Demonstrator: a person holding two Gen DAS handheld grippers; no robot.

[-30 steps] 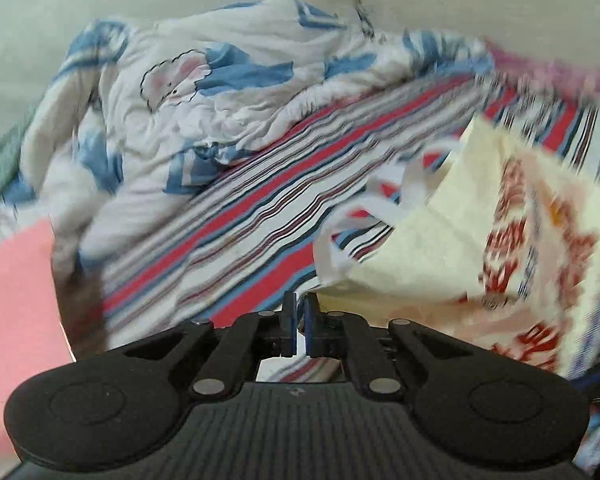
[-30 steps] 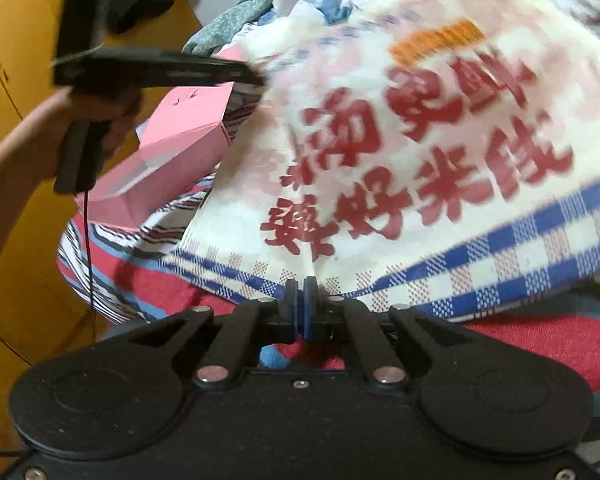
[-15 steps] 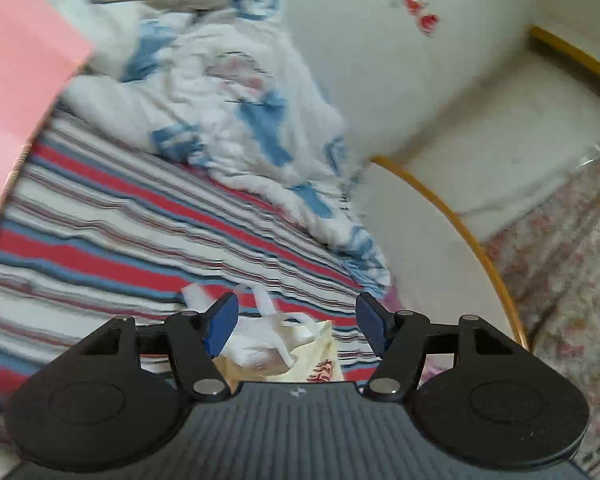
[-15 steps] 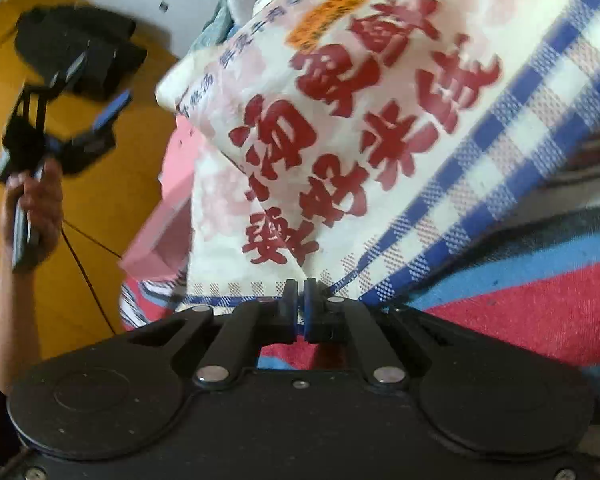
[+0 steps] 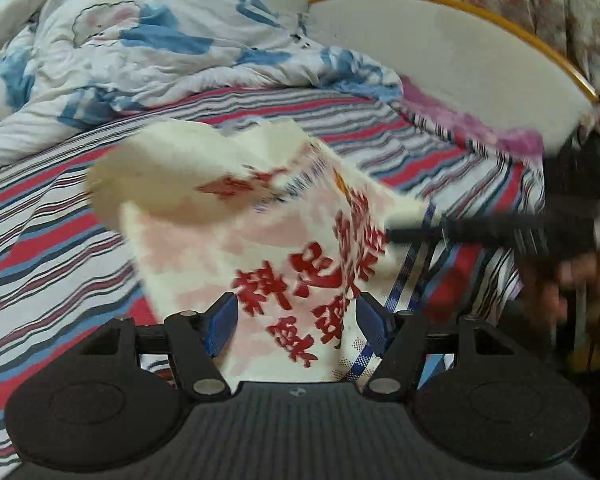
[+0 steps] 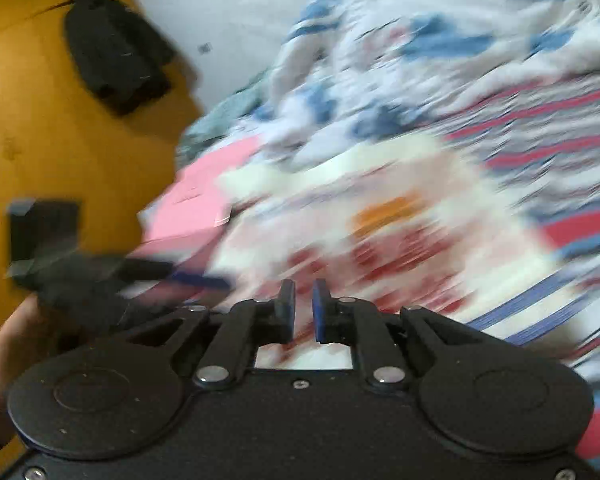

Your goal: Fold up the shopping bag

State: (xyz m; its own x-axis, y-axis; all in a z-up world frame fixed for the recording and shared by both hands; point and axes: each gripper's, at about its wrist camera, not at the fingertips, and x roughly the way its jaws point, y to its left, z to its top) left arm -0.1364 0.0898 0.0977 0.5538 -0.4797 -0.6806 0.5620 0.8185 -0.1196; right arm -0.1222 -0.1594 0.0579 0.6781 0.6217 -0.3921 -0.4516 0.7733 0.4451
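Note:
The shopping bag (image 5: 260, 248) is cream with red characters and a blue check edge. It lies crumpled on the striped bed sheet (image 5: 40, 240). My left gripper (image 5: 296, 320) is open, its blue pads wide apart just above the bag. The right gripper shows from the side in the left wrist view (image 5: 396, 234), its tip at the bag's edge. In the right wrist view the bag (image 6: 380, 240) is badly blurred. My right gripper (image 6: 303, 312) has its pads slightly apart with nothing clearly between them. The left gripper (image 6: 204, 280) shows at the bag's left side.
A white and blue quilt (image 5: 140, 52) is heaped at the back of the bed. A white headboard with an orange rim (image 5: 440, 52) stands at the right. A pink box (image 6: 196, 208) lies by the bag. A yellow wardrobe (image 6: 40, 140) stands to the left.
My left gripper opened, let go of the bag and swung back down over it. My right gripper has parted its pads, and the bag has dropped onto the sheet.

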